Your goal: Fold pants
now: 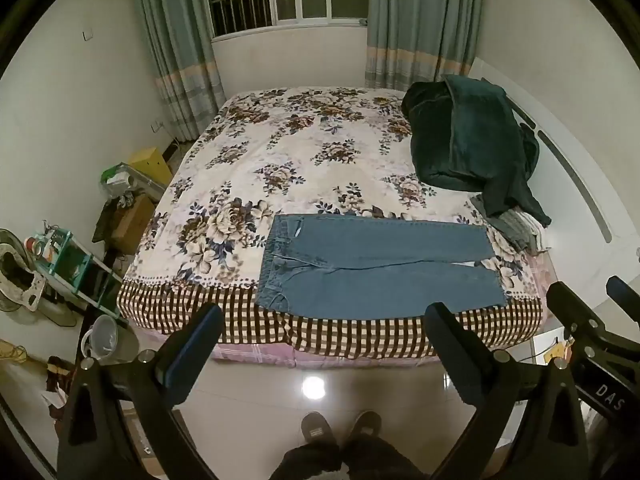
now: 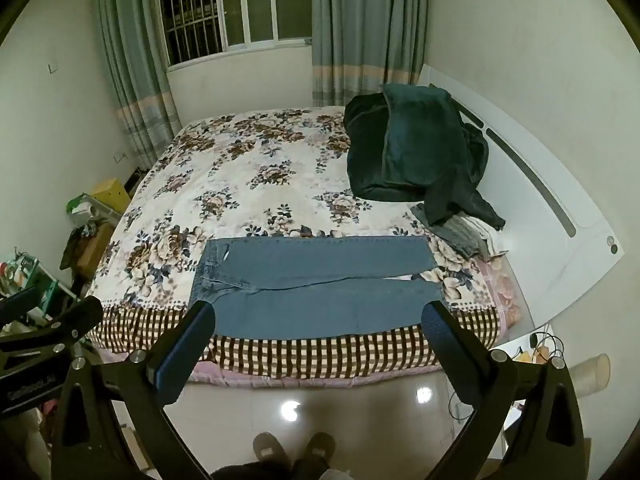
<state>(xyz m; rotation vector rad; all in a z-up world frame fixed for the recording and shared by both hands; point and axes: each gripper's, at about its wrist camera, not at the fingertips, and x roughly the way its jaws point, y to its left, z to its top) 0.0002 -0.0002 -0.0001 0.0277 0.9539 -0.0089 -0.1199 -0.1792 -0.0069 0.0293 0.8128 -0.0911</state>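
Note:
Blue jeans (image 1: 376, 268) lie flat on the near edge of the floral bed (image 1: 280, 152), waist to the left, legs to the right. They also show in the right wrist view (image 2: 316, 284). My left gripper (image 1: 324, 316) is open and empty, held above the floor in front of the bed's edge. My right gripper (image 2: 318, 314) is open and empty, also short of the jeans. The right gripper shows at the right edge of the left wrist view (image 1: 592, 312).
A dark green blanket heap (image 1: 468, 140) and folded grey clothes (image 1: 512, 224) lie on the bed's right side by the white headboard (image 2: 540, 184). Shelves and clutter (image 1: 72, 264) and a bucket (image 1: 106, 340) stand left of the bed. My feet (image 1: 340, 428) stand on glossy floor.

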